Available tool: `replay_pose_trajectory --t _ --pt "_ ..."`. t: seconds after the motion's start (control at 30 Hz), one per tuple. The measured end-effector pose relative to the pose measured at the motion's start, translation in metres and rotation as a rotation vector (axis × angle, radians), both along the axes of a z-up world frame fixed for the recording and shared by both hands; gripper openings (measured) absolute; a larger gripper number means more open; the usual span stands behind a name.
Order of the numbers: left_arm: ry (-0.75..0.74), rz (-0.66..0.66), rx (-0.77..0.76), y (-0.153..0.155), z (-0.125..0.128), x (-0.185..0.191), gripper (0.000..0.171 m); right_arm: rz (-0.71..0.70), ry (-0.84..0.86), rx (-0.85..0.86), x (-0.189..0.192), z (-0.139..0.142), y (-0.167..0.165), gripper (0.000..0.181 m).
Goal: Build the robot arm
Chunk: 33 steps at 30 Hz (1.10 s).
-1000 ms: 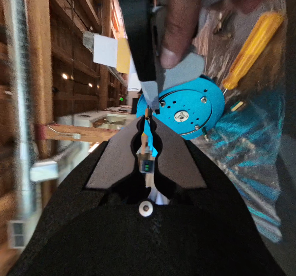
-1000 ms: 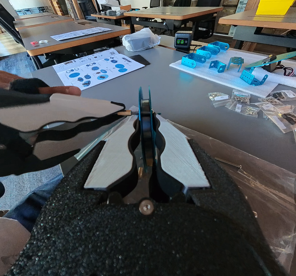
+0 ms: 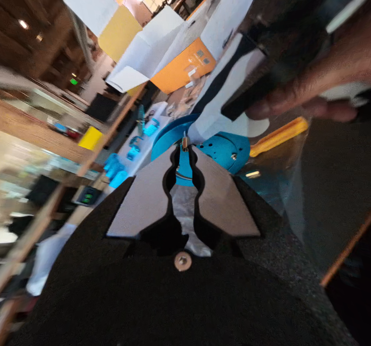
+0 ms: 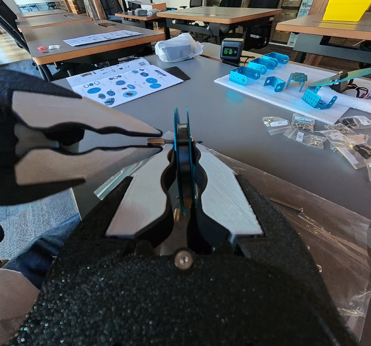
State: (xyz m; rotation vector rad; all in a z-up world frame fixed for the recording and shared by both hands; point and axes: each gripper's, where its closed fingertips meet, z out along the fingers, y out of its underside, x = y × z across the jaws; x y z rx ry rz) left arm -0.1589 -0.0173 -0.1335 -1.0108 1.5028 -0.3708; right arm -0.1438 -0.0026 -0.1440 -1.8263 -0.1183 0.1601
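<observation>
Right now my right gripper (image 4: 183,146) is clamped edge-on around the blue disc assembly (image 4: 182,156) above the grey table (image 4: 230,119) — my left gripper (image 4: 158,140) (coming in sideways) pinches a brass standoff (image 4: 156,142), its screw touching the disc.

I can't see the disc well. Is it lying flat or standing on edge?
On edge: the right gripper clamps the blue disc upright, rims vertical between its fingers.

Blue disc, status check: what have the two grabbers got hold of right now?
Right gripper clamped on the blue disc assembly, held edge-on. Left gripper pinching a brass standoff against the disc's face. Nothing between them.
</observation>
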Motion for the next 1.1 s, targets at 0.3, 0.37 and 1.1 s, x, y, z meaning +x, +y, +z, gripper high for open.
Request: replay_pose_trajectory --t 0.3,0.37,1.1 --pt "-0.163 -0.141 -0.877 -0.0074 0.0075 -0.0022 0.005 -0.004 0.005 0.000 0.0012 0.0000 0.0002 0.012" --pt "-0.133 -0.129 -0.715 -0.0075 0.0063 -0.0015 0.005 -0.005 0.007 -0.001 0.0019 -0.0001 0.0001 0.012" --pt "-0.201 -0.164 -0.992 -0.0068 0.0073 0.0025 0.005 -0.005 0.008 -0.003 0.0015 -0.0003 0.0001 0.013"
